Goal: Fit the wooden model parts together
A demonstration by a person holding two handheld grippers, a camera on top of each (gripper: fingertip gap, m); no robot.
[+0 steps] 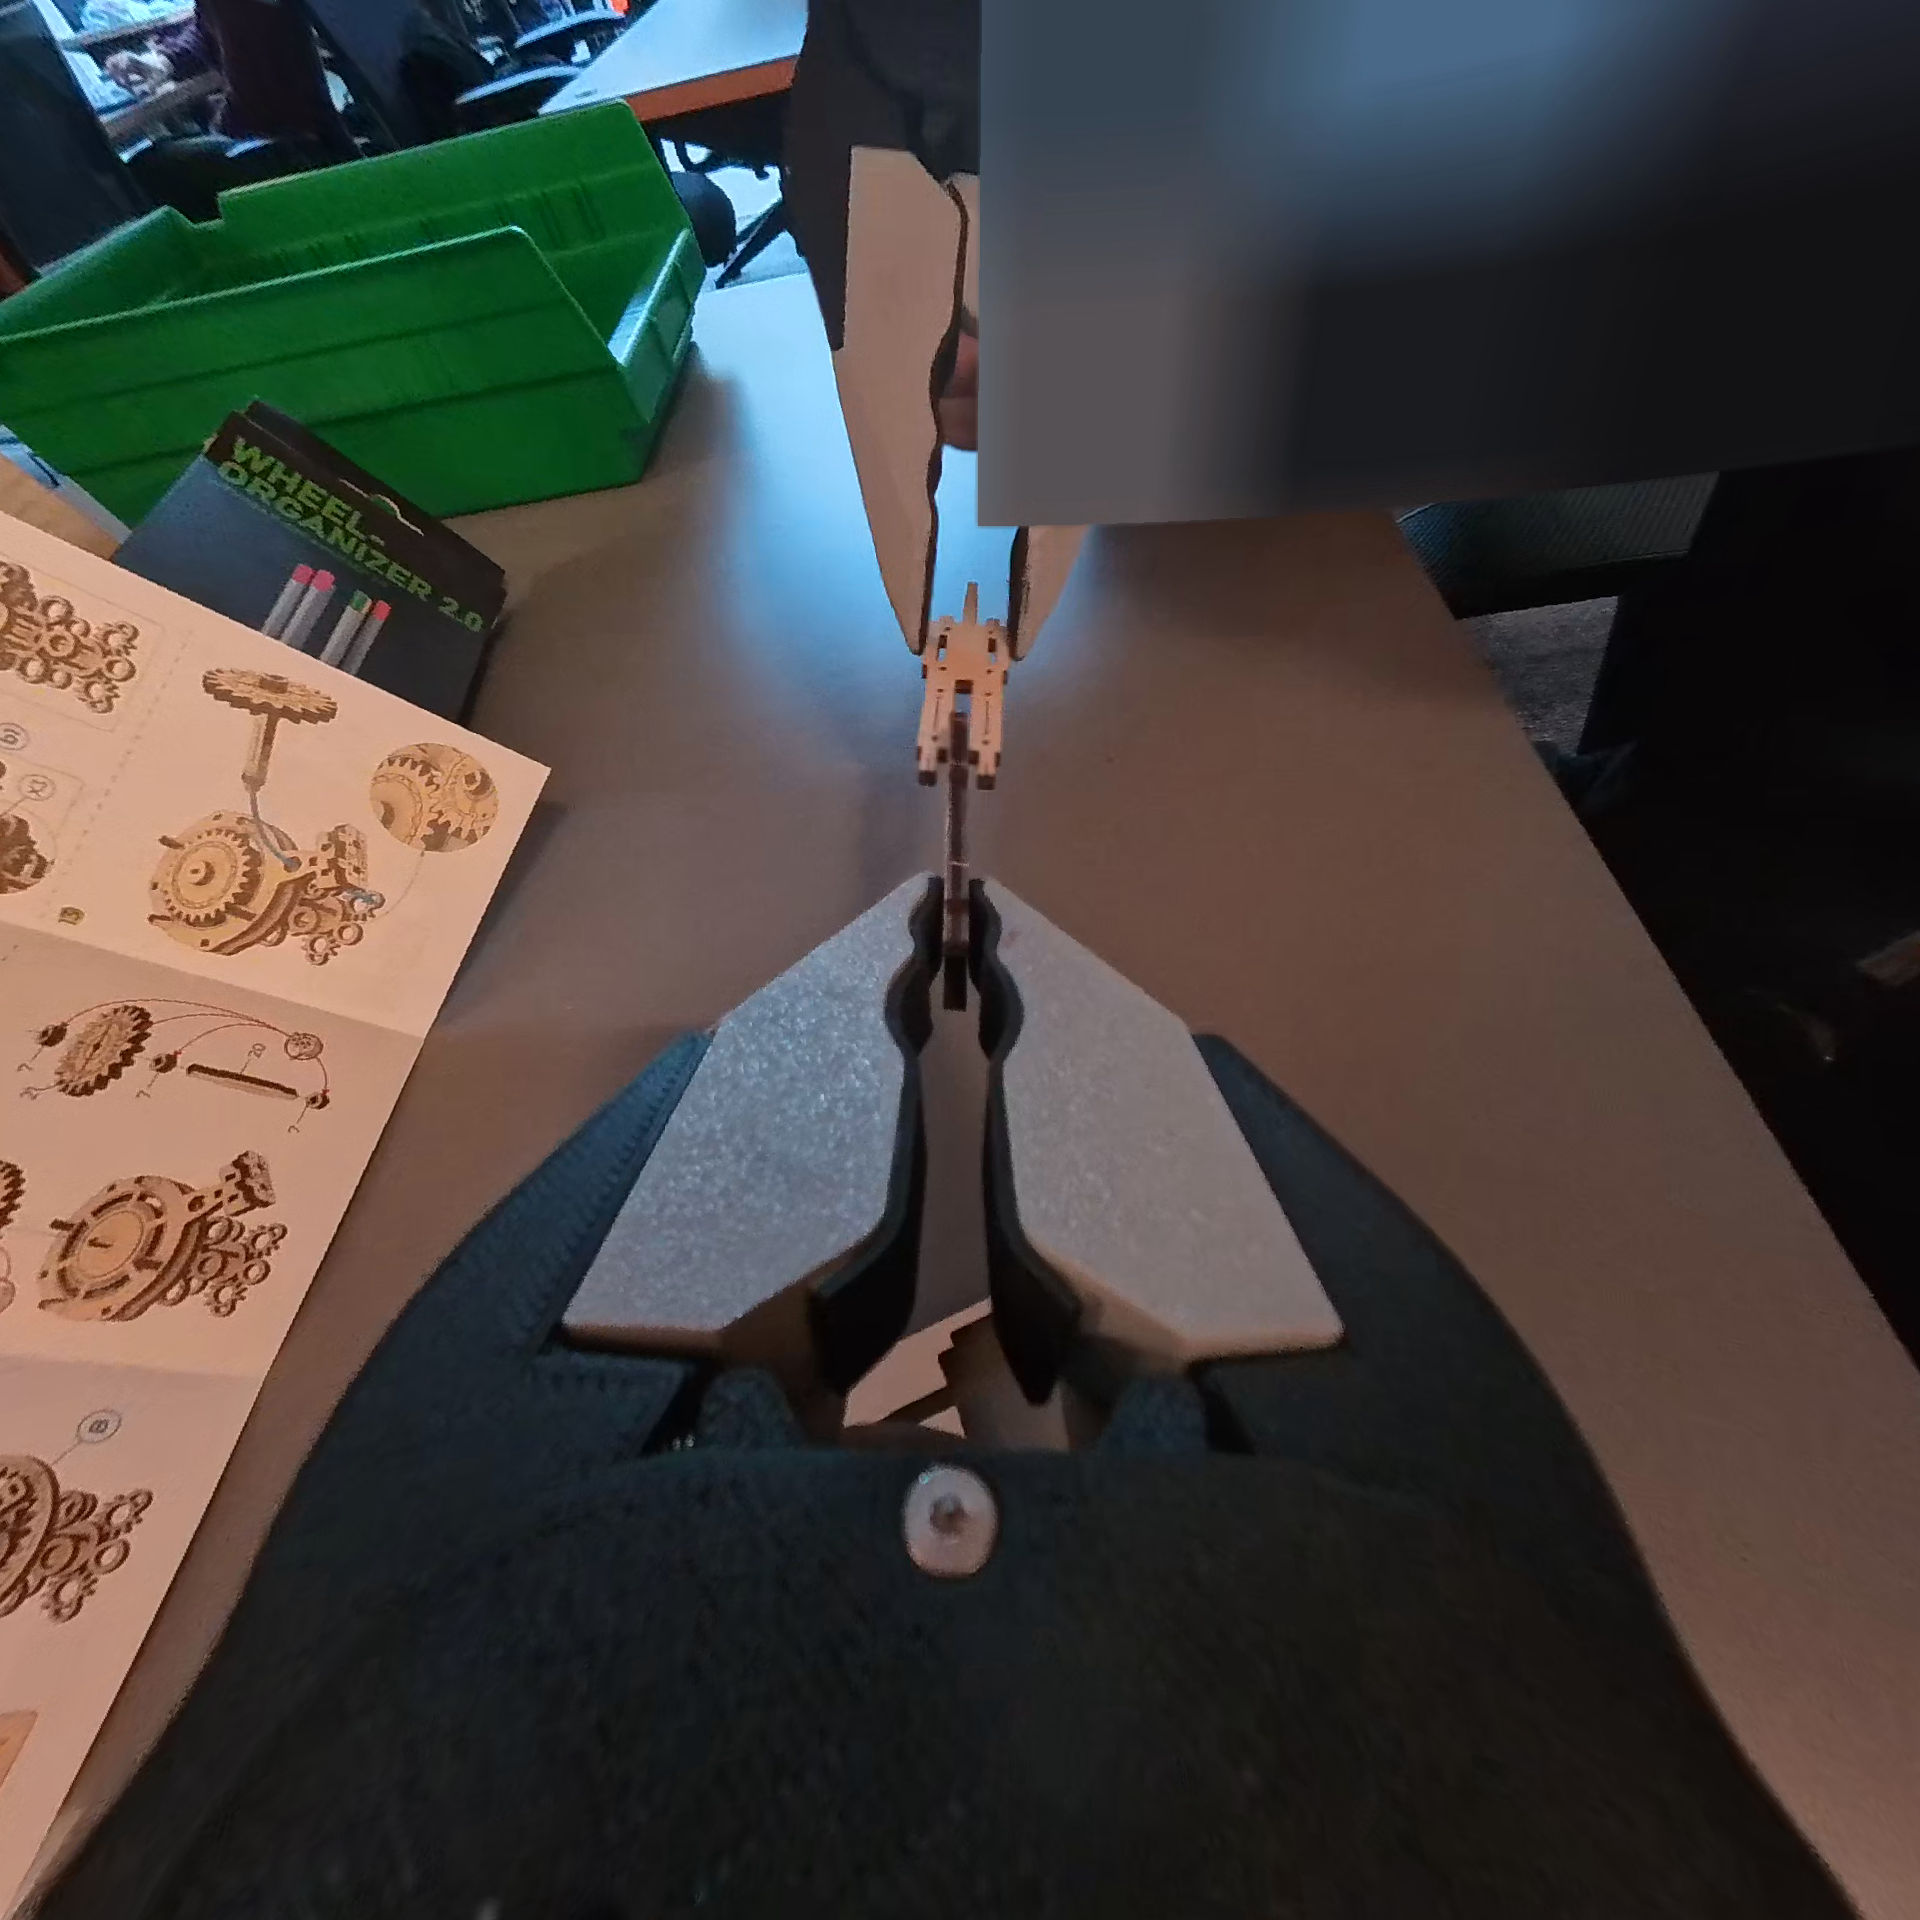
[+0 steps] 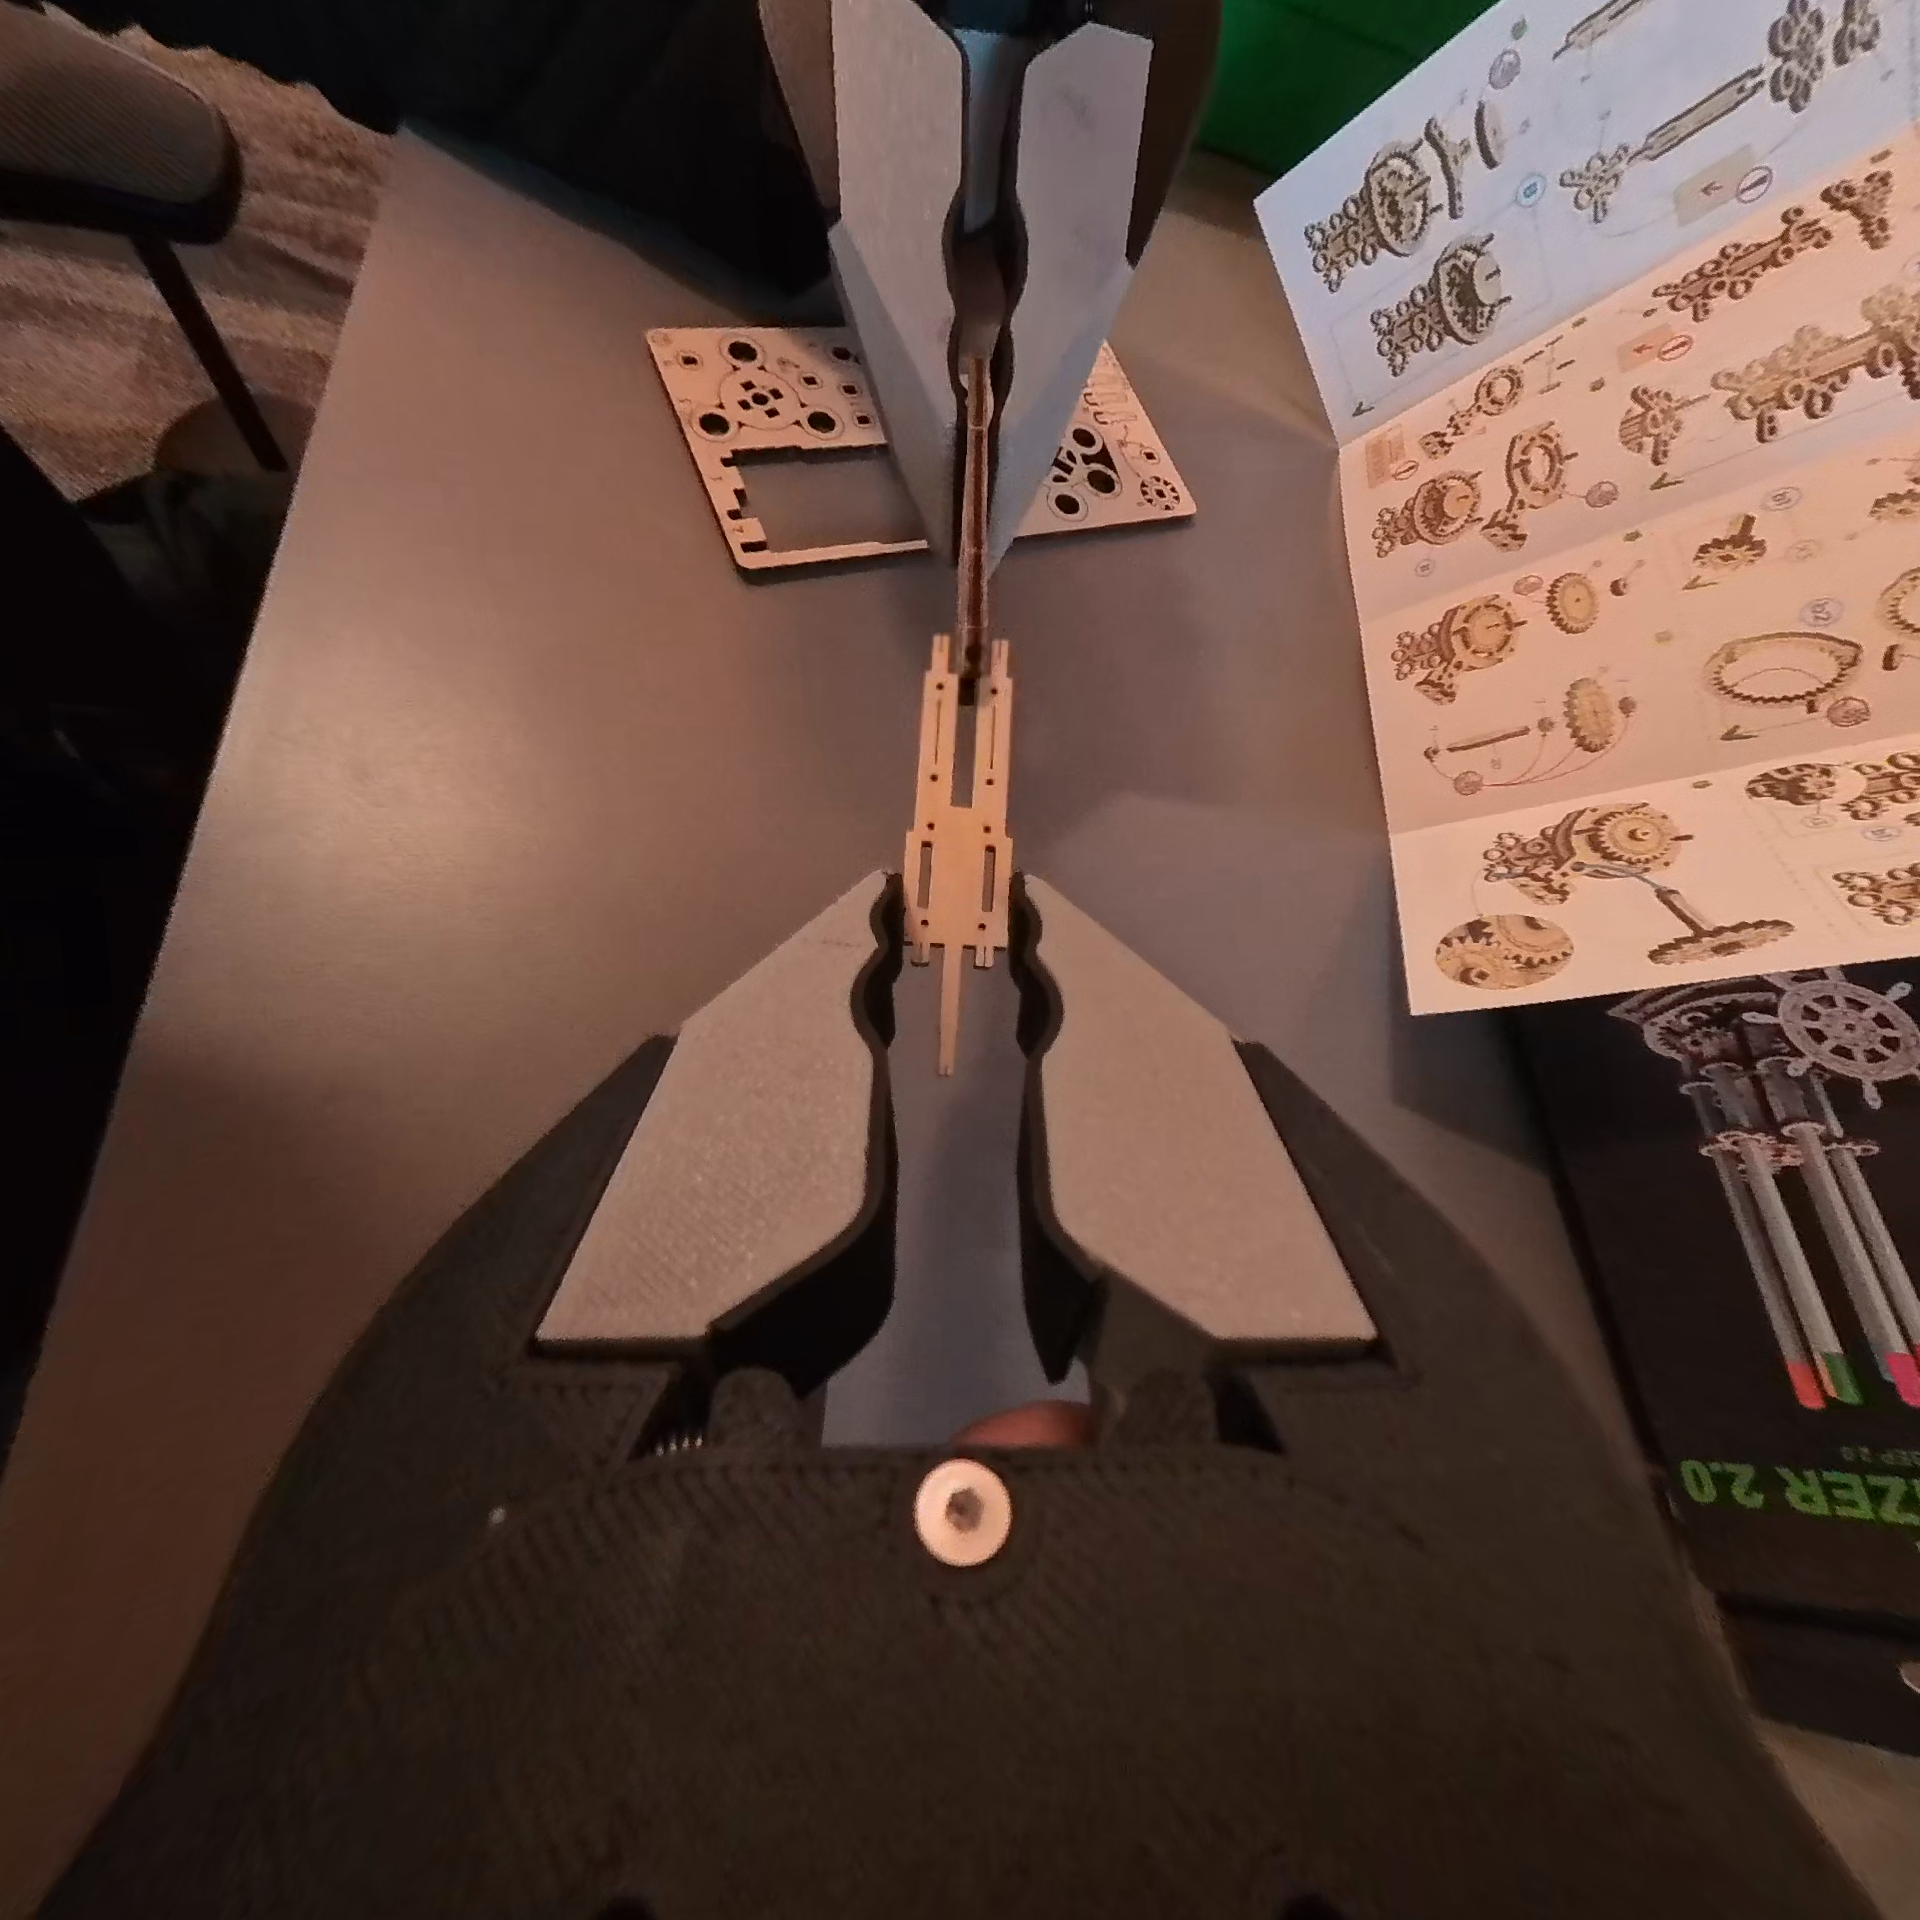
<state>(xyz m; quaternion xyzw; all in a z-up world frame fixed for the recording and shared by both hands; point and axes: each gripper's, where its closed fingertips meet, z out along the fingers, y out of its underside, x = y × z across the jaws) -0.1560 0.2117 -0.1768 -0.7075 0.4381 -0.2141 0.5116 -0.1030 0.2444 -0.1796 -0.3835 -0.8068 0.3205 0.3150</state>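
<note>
Right wrist view: punched sheet point(image 2: 790, 457) behind left tongs point(image 2: 971, 540).

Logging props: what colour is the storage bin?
Green bin; clearest in the left wrist view.

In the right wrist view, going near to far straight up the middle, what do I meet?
right gripper → forked wooden piece clamped at its fingertips → thin dark wooden strip entering the fork's slot edge-on → left gripper holding that strip, with the punched-out wooden sheet on the table behind it.
</note>
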